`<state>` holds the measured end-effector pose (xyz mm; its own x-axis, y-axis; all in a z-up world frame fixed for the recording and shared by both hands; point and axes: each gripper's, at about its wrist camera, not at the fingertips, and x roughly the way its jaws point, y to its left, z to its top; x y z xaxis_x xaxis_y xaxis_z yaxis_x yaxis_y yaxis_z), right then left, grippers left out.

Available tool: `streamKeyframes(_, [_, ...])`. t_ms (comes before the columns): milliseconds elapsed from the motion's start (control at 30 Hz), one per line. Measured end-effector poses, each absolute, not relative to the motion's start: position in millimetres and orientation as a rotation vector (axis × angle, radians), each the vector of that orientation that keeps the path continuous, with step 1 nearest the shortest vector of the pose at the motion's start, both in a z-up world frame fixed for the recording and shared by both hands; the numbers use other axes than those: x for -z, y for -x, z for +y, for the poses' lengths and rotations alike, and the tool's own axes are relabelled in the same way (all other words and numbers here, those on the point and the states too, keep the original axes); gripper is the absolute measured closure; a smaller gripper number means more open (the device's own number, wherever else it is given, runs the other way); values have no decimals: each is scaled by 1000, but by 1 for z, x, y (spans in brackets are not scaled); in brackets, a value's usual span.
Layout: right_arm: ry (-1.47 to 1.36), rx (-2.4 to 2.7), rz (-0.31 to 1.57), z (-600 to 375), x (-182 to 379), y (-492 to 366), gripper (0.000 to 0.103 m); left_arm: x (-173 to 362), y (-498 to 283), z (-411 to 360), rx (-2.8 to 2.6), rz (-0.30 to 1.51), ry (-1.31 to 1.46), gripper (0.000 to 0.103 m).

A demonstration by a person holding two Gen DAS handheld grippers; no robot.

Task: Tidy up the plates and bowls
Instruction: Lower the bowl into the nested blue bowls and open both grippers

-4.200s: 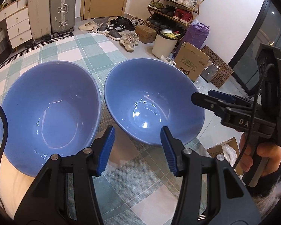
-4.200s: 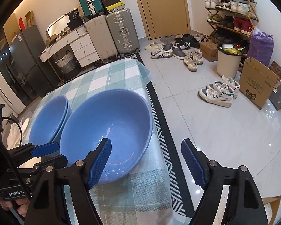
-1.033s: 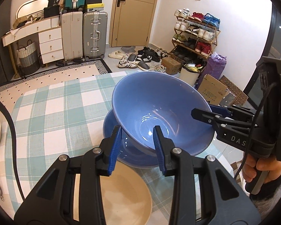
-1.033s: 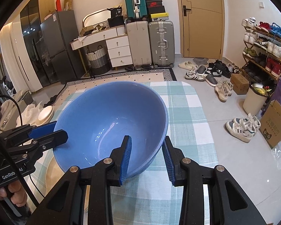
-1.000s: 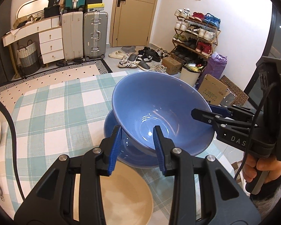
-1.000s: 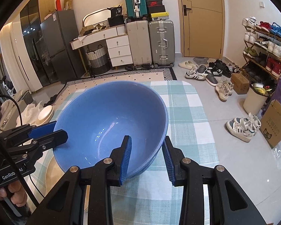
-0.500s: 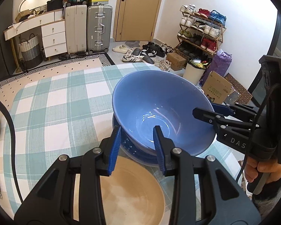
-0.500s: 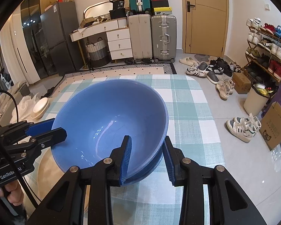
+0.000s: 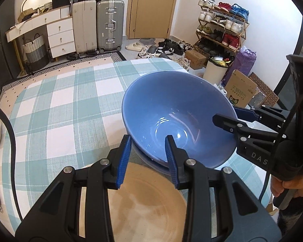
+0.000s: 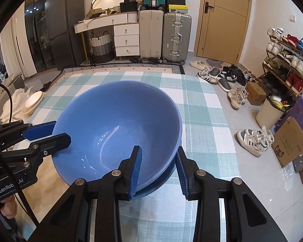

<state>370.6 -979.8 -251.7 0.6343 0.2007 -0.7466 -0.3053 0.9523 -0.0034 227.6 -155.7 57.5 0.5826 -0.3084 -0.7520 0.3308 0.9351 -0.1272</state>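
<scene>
I have the upper glossy blue ceramic bowl (image 10: 119, 129) nested in a second blue bowl (image 10: 163, 179) on the checked-cloth surface (image 9: 56, 109). My left hand-held gripper (image 9: 146, 157) and right hand-held gripper (image 10: 158, 168) each pinch its near rim from opposite sides; the bowl lies straight ahead of both.

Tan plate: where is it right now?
In the left wrist view the tan plate lies on the checked tablecloth, under the left gripper, just in front of the stacked blue bowls.
</scene>
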Motion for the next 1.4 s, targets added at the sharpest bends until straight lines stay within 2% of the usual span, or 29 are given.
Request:
streamKeyframes(767, [270,-211,816,-967,274,-367,66,-25,-235,-164,339,890,-105,72])
streamKeyframes(1067, [261,-225,832,-971,277,-372,58,-22,-239,-164,346,904,-92,68])
streamKeyframes(1267, [221,-268,845,-975,276,-372,50,-21,-245,-160,371,921,-67,61])
streamKeyframes(1300, [216,-274,849,-975,276,-373,48,-22,-246,-159,375,924,-67,58])
streamKeyframes(1400, [195,-282,840,-978,273,-373,36,-28,-249,-154,366,915,-47,40])
